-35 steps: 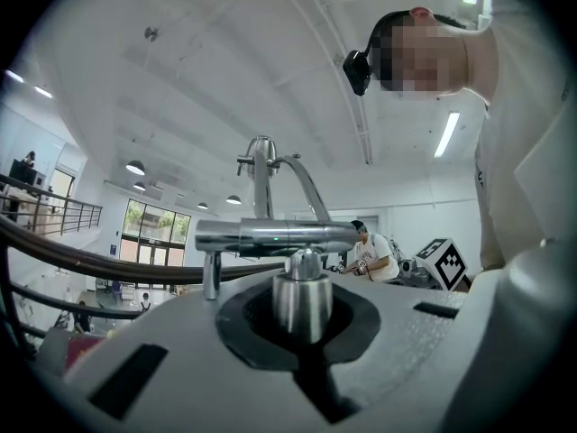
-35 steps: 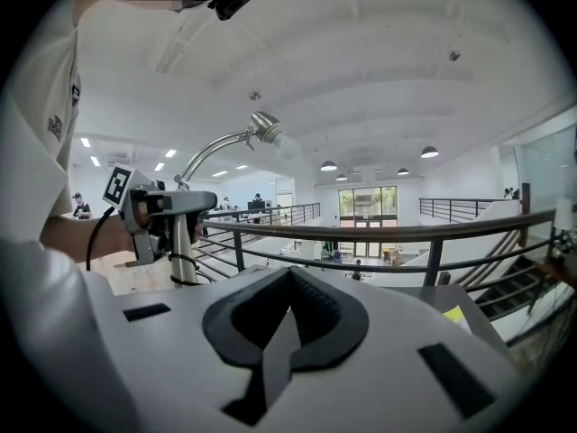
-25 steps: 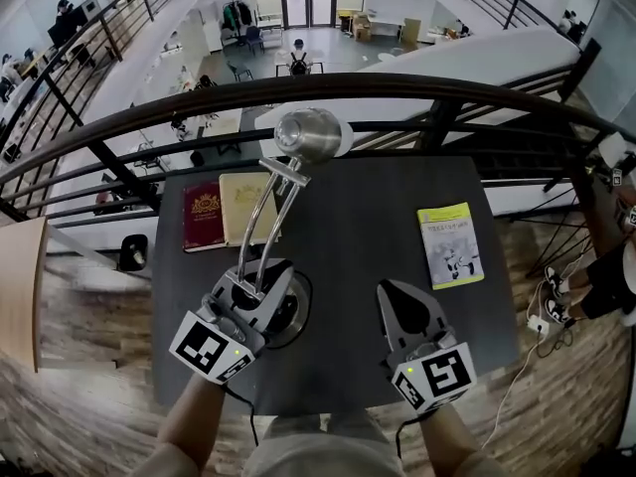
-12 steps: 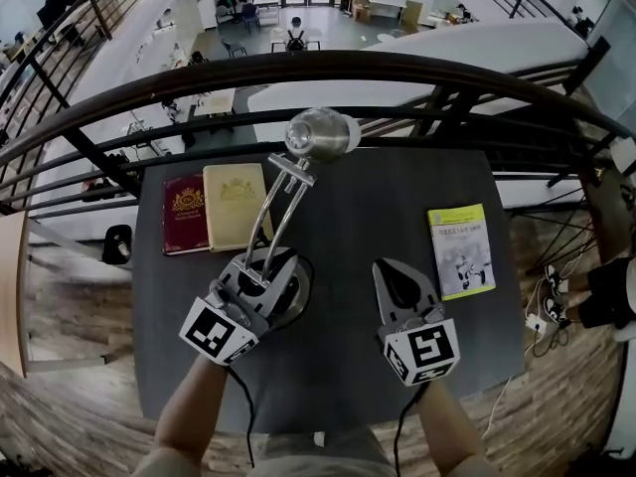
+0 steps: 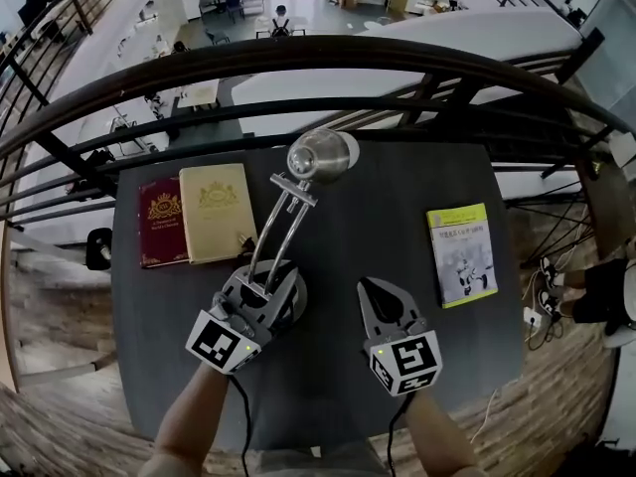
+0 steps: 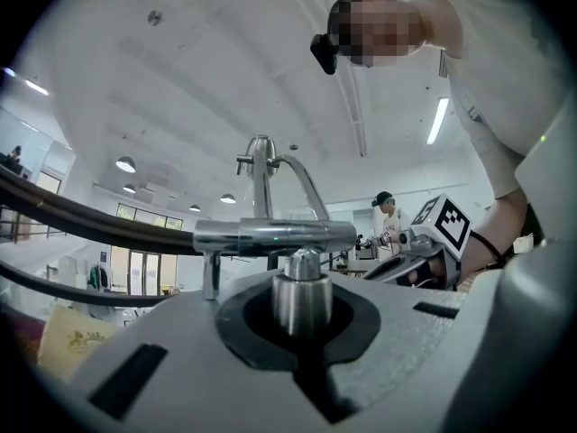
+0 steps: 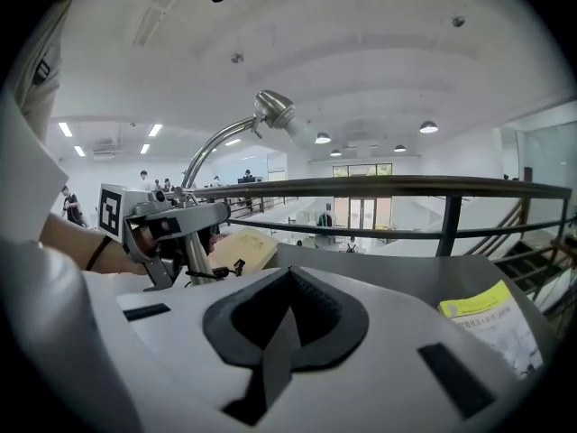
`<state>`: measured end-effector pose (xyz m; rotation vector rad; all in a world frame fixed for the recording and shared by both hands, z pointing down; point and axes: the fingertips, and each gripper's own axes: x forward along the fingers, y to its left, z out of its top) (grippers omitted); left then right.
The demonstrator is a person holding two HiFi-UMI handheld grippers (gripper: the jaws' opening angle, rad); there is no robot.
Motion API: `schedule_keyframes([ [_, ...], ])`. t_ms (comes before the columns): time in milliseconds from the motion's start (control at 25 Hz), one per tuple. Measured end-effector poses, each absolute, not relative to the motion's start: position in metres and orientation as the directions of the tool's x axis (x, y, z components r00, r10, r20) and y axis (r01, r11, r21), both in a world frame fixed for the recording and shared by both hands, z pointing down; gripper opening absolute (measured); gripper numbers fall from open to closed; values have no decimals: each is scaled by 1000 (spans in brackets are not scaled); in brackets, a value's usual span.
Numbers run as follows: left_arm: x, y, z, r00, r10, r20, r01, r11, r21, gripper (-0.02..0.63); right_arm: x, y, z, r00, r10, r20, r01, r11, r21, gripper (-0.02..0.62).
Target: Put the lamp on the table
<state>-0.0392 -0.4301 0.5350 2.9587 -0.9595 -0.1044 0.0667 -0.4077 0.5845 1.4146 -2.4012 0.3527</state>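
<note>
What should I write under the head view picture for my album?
Left gripper grips the stem of the silver desk lamp at a dark table; right gripper, shut and empty, beside it.

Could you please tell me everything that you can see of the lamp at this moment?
The lamp is a desk lamp of shiny silver metal. It has a round base, a thin twin-rod arm that curves up and away from the person, and a rounded head. It stands upright over the dark table, left of centre, with its head near the far edge. The left tongs are shut on a short metal post just above the base. Whether the base touches the tabletop cannot be told.
</note>
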Motion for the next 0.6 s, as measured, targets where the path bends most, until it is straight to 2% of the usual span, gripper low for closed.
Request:
schedule_keyframes([
  [240, -40, -436, 548, 797, -600, -77, -594, -800, 87, 3, 64, -405, 603, -458, -778, 430, -875, 481, -62, -1],
  [600, -37, -437, 554, 802, -593, -77, -591, -805, 46, 3, 56, -397, 636, -466, -745, 477, -873, 474, -112, -2],
])
